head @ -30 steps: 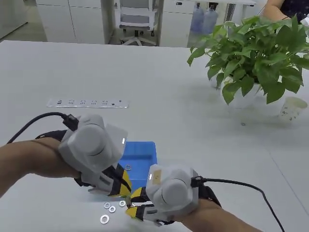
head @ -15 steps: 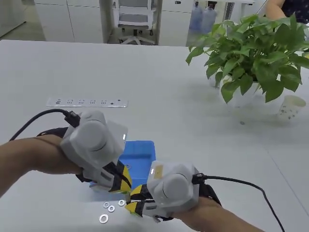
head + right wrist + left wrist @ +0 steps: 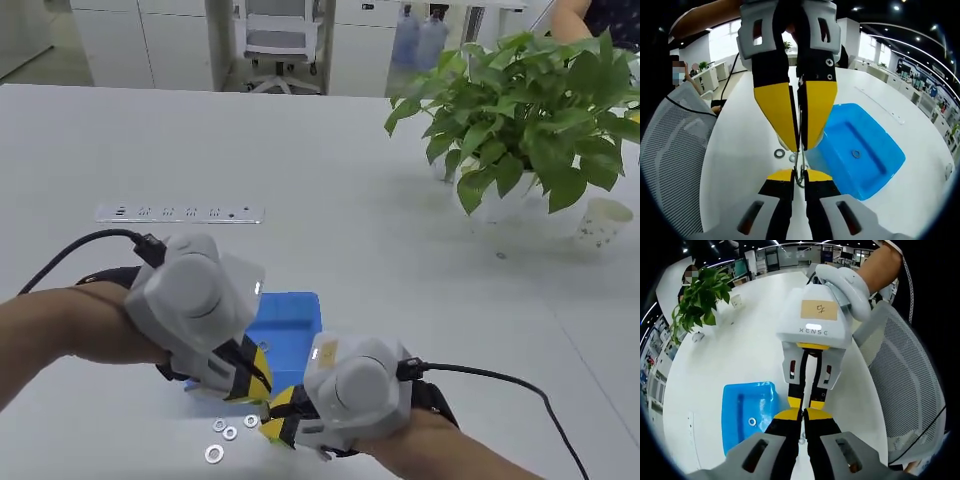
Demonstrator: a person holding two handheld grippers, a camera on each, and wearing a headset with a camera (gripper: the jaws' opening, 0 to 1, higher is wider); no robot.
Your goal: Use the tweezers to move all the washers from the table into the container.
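The right gripper has its jaws drawn narrow on the looped end of the tweezers. The left gripper meets it tip to tip, jaws pinched on the same tool, whose points are hidden between them. Just past the tips, loose washers lie on the table, one partly behind a jaw. Right of the right gripper stands the blue container, near corner covered, holding a lone washer. Farther off, open tabletop runs to a power strip and a potted plant.
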